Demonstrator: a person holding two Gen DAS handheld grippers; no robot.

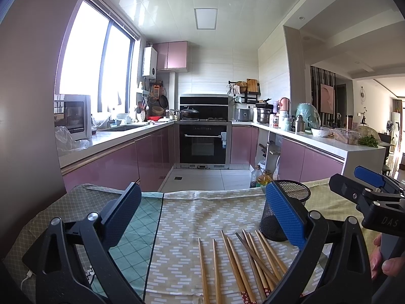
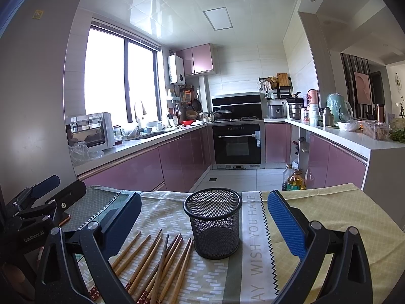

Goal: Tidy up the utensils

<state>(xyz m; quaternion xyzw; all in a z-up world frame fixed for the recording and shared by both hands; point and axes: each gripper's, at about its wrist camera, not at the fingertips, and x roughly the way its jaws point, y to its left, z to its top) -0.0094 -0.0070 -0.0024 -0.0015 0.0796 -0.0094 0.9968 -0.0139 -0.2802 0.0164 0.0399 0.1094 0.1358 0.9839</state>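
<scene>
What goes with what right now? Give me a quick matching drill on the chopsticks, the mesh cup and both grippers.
Things:
1. brown wooden chopsticks
2. black wire-mesh cup
3. left gripper
4. right gripper

States:
A. upright, with nothing in it
B. open, above the chopsticks
C. lying loose on the cloth
D. open, facing the cup

Pairs: 1-C, 2-A, 3-B, 4-D

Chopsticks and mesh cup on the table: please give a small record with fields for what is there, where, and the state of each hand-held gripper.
setting: kitchen, table covered by patterned cloths
chopsticks: wooden, lying loose on the cloth, some crossing
mesh cup: black, upright, empty, beside the chopsticks
left hand-held gripper: open, holding nothing, above the chopsticks
right hand-held gripper: open, holding nothing, facing the cup
task progress: no chopstick in the cup yet
</scene>
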